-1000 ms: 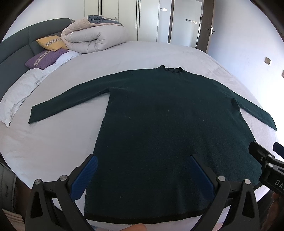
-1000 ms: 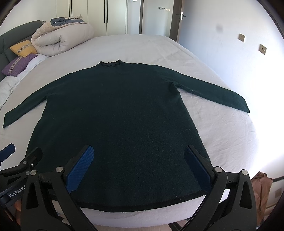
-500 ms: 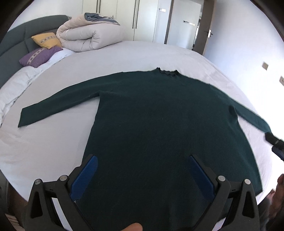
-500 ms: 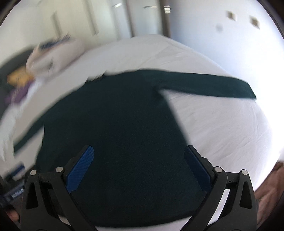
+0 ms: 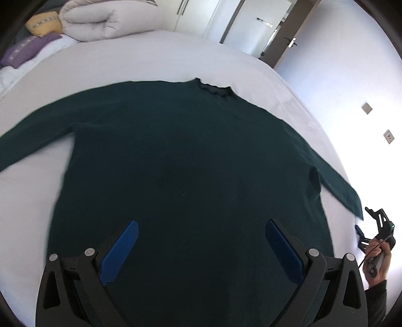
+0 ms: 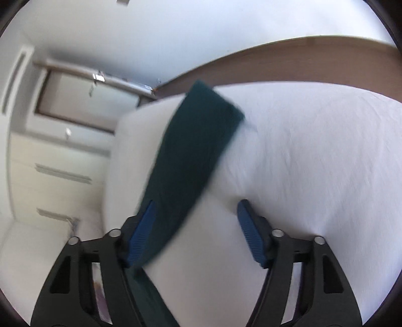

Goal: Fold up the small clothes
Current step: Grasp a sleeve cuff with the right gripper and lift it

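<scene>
So there's a dark green sweater (image 5: 181,176) spread flat on the white bed (image 5: 155,57), front down or up I honestly can't tell, collar (image 5: 213,89) pointing away toward the far edge and both sleeves stretched straight out to the sides. Knit looks fuzzy and even, no obvious wrinkles, with a little ruffled edge at the neck. The left gripper (image 5: 201,247) is over the sweater's lower body, fingers spread wide with nothing between them. The right gripper (image 6: 196,231) is out by the sweater's right sleeve (image 6: 193,156), near the cuff; its fingers are partly apart, and the sleeve runs past the left blue pad (image 6: 140,236), not pinched by anything. That view is pretty blurry. Beyond the collar side there's a rolled duvet (image 5: 100,22) plus a yellow pillow (image 5: 44,24) and a purple pillow (image 5: 27,50).
</scene>
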